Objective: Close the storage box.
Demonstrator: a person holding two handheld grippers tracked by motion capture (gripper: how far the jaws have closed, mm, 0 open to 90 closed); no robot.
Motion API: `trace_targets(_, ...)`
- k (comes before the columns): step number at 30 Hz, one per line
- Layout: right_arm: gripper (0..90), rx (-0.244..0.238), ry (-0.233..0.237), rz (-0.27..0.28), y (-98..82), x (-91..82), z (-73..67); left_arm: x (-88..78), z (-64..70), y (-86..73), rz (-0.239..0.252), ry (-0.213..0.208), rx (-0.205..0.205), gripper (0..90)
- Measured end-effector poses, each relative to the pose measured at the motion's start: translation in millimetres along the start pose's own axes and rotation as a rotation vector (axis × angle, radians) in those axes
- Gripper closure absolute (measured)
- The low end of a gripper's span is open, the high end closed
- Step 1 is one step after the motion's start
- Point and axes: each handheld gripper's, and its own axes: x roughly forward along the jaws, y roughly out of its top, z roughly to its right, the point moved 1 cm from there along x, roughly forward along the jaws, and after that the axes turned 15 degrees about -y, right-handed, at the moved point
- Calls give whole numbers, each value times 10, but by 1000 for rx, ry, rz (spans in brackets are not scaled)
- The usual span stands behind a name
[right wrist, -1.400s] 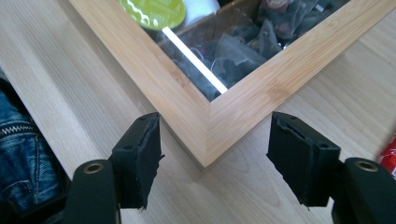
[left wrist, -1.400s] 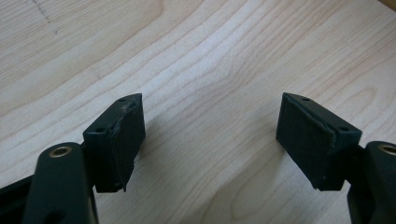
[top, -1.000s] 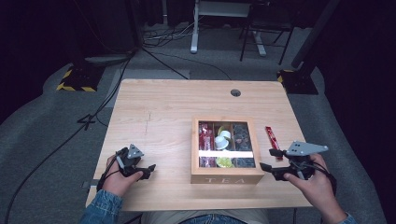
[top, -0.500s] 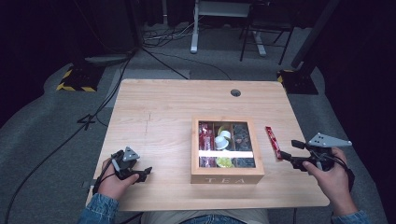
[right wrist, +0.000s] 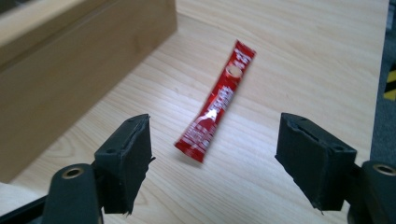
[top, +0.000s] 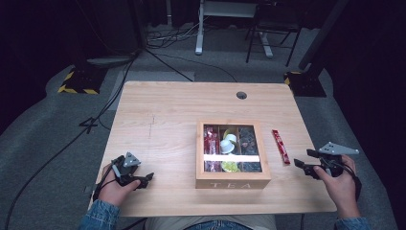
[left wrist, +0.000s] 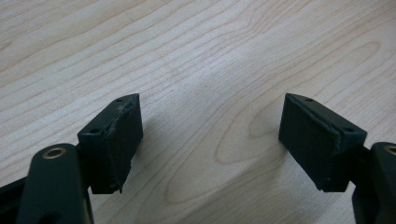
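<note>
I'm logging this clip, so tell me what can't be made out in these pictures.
- Tea box contents, high view: small, with glare across the lid.
- Red sachet print, right gripper view: blurred.
- Tea box, right gripper view: cut off by the top and left edges.
- Left tool, its own view: body out of frame below.

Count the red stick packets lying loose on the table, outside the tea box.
1. A red stick packet lies flat just right of the tea box, ahead of the open right tongs. More packets sit inside the box; some may be hidden there.
</note>
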Motion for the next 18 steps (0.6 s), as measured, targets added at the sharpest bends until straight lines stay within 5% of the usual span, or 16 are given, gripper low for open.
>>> trace_targets(10,223,38,1,-37,-245,186,85,26,-27,-18,24,0,4,157)
trace_targets(18,177,-50,31,-113,-366,242,64,57,-45,-33,51,-8,16,117)
